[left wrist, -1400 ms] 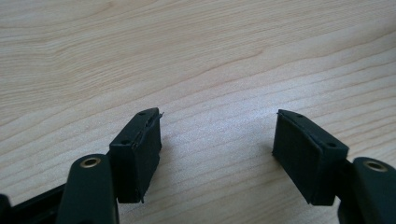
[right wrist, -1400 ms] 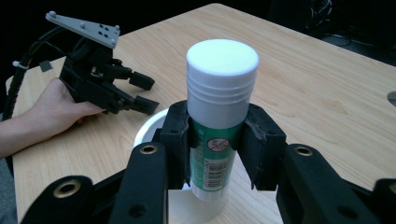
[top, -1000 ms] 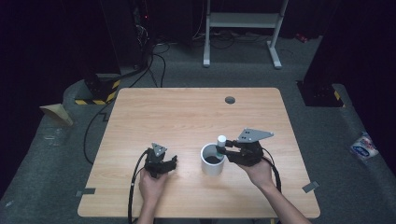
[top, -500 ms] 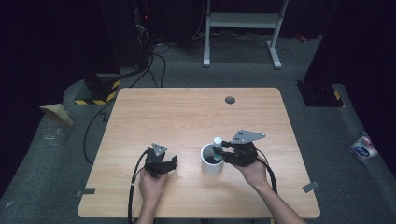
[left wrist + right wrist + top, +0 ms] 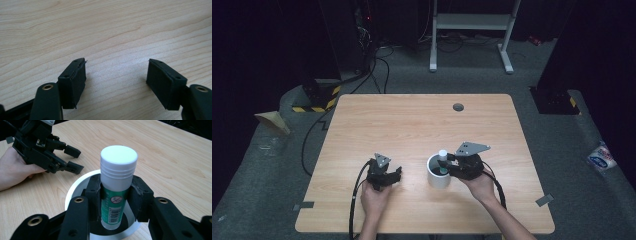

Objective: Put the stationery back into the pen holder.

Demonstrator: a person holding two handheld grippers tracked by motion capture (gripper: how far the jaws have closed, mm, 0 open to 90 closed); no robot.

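Far tabletop [image 5: 422, 120]: bare wood, open passage.
Near middle: white cup [image 5: 438, 176] stands between the two tongs.
Cup mouth: taken up by the upright glue stick [image 5: 117, 195] and right tongs [image 5: 116, 195].
Left tongs [image 5: 116, 75]: bare wood between the spread jaws.

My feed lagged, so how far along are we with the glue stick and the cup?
Done: the right gripper has the glue stick clamped upright. In hand: it sits over the white cup, its lower end inside the rim. Left: release it into the cup. The left gripper rests open on the table.
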